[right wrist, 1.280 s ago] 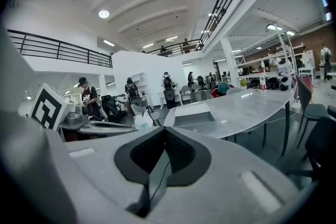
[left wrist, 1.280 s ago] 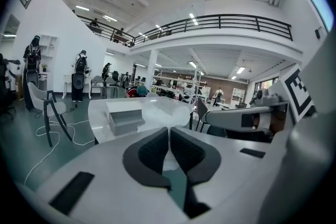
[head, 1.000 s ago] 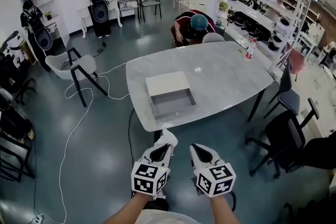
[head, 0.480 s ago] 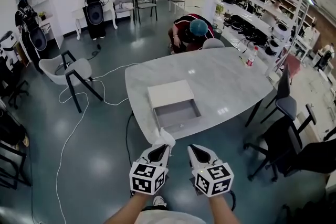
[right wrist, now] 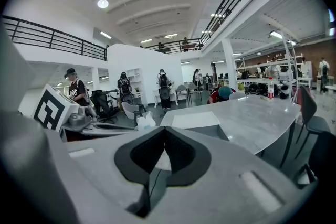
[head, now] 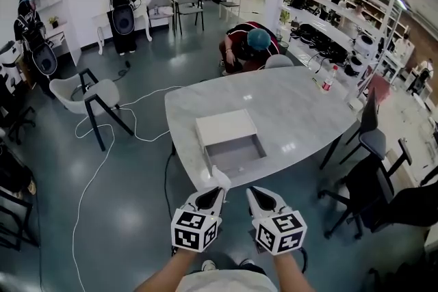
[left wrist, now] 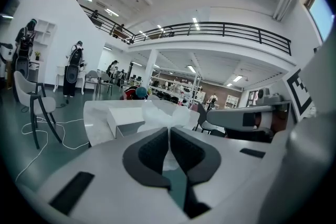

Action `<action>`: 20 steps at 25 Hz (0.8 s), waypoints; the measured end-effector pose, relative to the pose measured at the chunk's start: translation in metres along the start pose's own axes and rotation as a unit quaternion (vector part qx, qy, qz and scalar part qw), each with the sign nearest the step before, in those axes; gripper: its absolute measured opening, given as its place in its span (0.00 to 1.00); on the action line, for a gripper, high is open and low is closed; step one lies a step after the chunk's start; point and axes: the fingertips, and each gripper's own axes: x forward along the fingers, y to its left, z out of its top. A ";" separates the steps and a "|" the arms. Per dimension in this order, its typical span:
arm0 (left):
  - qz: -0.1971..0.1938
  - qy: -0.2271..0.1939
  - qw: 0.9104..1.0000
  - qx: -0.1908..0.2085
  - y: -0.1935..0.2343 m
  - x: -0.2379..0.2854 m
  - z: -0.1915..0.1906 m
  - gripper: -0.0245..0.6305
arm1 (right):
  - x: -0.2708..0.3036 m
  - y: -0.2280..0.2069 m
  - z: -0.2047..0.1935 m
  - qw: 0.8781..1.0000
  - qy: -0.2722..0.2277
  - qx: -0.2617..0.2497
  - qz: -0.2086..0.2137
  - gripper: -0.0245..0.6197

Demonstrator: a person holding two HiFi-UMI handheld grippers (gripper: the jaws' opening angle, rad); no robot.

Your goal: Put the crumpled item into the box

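Room: a tall open hall with a railed balcony. A white cable point(head: 102, 154) trails over the glossy dark grey-green floor point(head: 130, 215).
Tabletop: the pale marble tabletop point(head: 301, 106) has rounded corners and mirrors the ceiling lights.
Box: the shallow open grey-white box point(head: 224, 126) sits close to the tabletop's near edge.
Left gripper point(head: 213, 193): its fingers are clamped on the crumpled white translucent item point(head: 219, 179), which juts past the fingertips in the air by the tabletop's near edge, outside the box.
Right gripper point(head: 256, 195): fingers pressed together, nothing between.
Markers: each marker cube point(head: 195, 230) carries black-and-white square patterns.
Bottle: the clear red-capped bottle point(head: 329, 78) stands upright at the far right edge, its label too small to read.
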 end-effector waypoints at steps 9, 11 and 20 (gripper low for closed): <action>0.010 0.008 1.000 0.010 0.005 0.022 -0.002 0.07 | 0.015 -0.020 0.000 1.000 -0.009 0.005 0.011 0.05; 0.013 0.011 1.000 0.011 0.006 0.033 -0.001 0.07 | 0.023 -0.029 0.002 1.000 -0.010 0.008 0.018 0.05; 0.041 0.027 0.999 0.004 0.016 0.098 0.009 0.07 | 0.071 -0.083 0.014 0.998 0.001 0.012 0.059 0.05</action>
